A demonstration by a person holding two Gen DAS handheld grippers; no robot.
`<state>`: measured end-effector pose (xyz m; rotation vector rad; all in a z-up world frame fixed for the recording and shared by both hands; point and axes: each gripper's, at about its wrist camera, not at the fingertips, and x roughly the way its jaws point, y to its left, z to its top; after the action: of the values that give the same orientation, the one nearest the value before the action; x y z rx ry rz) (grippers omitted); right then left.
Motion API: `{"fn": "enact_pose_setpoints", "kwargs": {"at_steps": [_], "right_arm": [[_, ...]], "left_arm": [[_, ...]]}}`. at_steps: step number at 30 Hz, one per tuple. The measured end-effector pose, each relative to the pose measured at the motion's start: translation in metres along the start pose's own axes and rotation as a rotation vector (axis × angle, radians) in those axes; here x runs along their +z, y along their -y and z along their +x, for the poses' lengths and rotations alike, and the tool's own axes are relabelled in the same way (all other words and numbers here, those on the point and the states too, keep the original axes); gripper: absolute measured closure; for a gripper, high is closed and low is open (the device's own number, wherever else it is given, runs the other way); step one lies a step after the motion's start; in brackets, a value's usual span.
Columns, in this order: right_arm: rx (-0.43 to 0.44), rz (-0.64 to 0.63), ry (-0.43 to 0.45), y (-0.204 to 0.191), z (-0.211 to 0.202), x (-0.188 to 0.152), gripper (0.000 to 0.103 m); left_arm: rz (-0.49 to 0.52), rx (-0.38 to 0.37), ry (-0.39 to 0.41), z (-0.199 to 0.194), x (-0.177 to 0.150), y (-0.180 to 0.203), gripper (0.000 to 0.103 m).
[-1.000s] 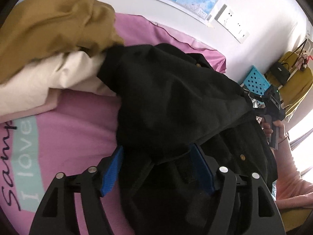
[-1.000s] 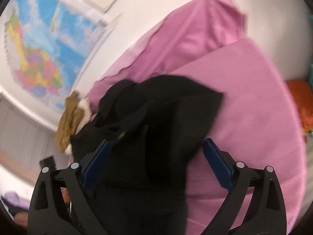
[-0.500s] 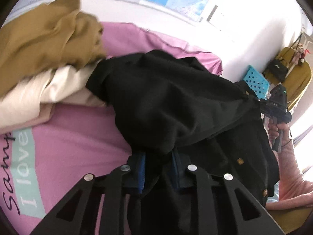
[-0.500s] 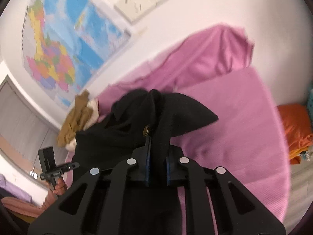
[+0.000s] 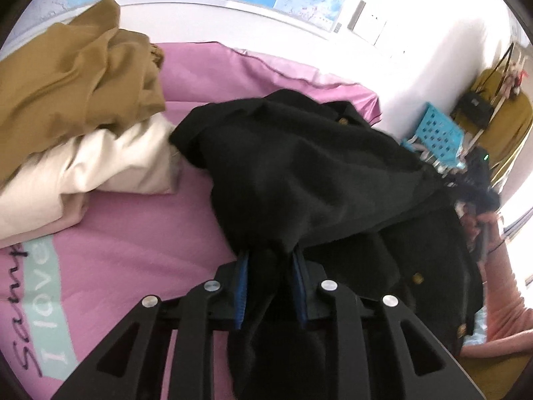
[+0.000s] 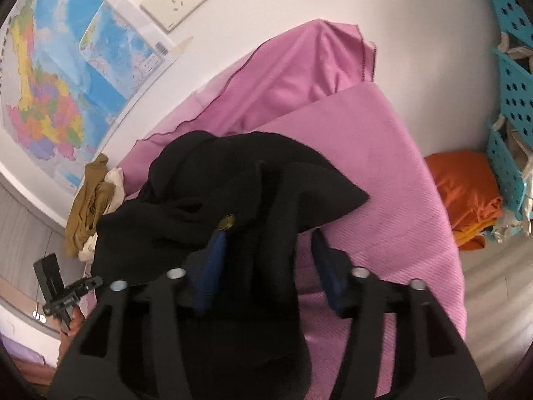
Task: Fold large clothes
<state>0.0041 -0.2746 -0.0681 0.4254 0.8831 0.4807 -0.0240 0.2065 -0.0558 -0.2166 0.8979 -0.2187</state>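
A large black coat with brass buttons (image 5: 299, 173) lies bunched on the pink bed (image 5: 126, 233). My left gripper (image 5: 269, 266) is shut on a fold of the black coat near its front edge. The coat also shows in the right wrist view (image 6: 216, 200), draped between the blue pads of my right gripper (image 6: 269, 243), whose jaws stand partly apart with cloth hanging between them. The right gripper also shows at the far right of the left wrist view (image 5: 476, 180), at the coat's other end.
A mustard garment (image 5: 76, 76) lies on cream folded cloth (image 5: 93, 163) at the left of the bed. A blue perforated basket (image 5: 433, 133) and an orange cloth pile (image 6: 466, 193) sit beside the bed. A wall with a map (image 6: 60, 76) is behind.
Both grippers closed on the coat from wide open a second ago. Since half a second ago the right jaws have spread apart again. The coat has shifted slightly.
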Motion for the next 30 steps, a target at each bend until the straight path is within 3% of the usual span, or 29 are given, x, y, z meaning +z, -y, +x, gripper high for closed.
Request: {"fn": "enact_pose_setpoints", "kwargs": {"at_steps": [1, 3, 5, 10, 19, 26, 30], "right_arm": [[0.001, 0.005, 0.007, 0.001, -0.004, -0.002, 0.037], [-0.005, 0.000, 0.027, 0.000, -0.020, -0.008, 0.036], [-0.001, -0.020, 0.041, -0.004, -0.036, -0.017, 0.034], [0.068, -0.055, 0.022, -0.015, -0.068, -0.051, 0.022], [0.126, -0.043, -0.063, -0.015, -0.092, -0.134, 0.017], [0.183, -0.060, -0.088, -0.026, -0.094, -0.168, 0.014], [0.242, -0.082, -0.094, -0.038, -0.095, -0.178, 0.014]], "left_arm": [[-0.004, 0.019, -0.009, 0.000, -0.002, -0.002, 0.068], [-0.023, 0.023, -0.020, -0.001, -0.007, -0.008, 0.066], [-0.025, 0.000, -0.014, -0.009, -0.013, -0.011, 0.065], [-0.012, -0.066, -0.015, -0.032, -0.037, -0.008, 0.048], [0.000, -0.125, -0.059, -0.068, -0.091, -0.003, 0.034], [0.014, -0.224, -0.130, -0.071, -0.126, 0.014, 0.021], [0.020, -0.276, -0.122, -0.074, -0.137, 0.024, 0.013]]}}
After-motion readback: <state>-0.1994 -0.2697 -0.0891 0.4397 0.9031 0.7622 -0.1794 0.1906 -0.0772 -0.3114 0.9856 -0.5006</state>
